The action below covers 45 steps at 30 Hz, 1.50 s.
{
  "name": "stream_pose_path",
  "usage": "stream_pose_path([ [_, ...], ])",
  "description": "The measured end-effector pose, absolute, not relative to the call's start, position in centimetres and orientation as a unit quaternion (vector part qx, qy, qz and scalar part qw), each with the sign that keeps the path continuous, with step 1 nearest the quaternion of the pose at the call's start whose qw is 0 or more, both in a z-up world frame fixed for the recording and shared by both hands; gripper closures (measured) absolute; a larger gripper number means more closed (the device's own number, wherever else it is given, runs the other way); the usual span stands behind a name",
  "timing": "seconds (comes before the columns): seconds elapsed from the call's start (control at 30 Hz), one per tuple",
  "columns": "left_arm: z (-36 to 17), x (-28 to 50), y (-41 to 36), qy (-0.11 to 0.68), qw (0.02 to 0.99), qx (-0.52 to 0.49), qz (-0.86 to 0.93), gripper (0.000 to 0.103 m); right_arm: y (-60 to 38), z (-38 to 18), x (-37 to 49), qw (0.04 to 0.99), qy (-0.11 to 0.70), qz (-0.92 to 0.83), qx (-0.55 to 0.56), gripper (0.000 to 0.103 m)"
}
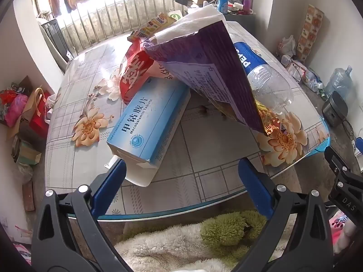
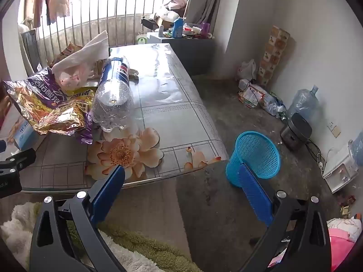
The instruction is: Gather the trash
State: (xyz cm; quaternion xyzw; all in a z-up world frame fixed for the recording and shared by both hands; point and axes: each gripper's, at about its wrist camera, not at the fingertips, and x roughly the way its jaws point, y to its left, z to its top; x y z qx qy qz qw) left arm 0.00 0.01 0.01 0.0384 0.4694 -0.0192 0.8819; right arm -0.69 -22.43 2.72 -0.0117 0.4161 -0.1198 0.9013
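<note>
Before heaped trash (image 1: 181,79), both tools wide, empty.

Left gripper (image 1: 181,170), right gripper (image 2: 181,176): fingers apart.

This is a lived-in room of a home. A table (image 2: 172,113) with a flower-printed cover stands before a barred window (image 2: 97,11) where clothes (image 2: 52,0) hang. A large water jug (image 2: 302,100), a rice cooker (image 2: 295,132), a blue mesh wastebasket (image 2: 256,156) and scattered bags sit on the bare concrete floor (image 2: 215,204).
</note>
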Motion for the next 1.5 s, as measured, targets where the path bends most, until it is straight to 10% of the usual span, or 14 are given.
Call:
stream_pose_path([
  [1.5,-0.04,0.13,0.46,0.472,0.88,0.038,-0.019,0.008,-21.97,2.99,-0.12,0.904,0.414,-0.108,-0.011,0.006],
])
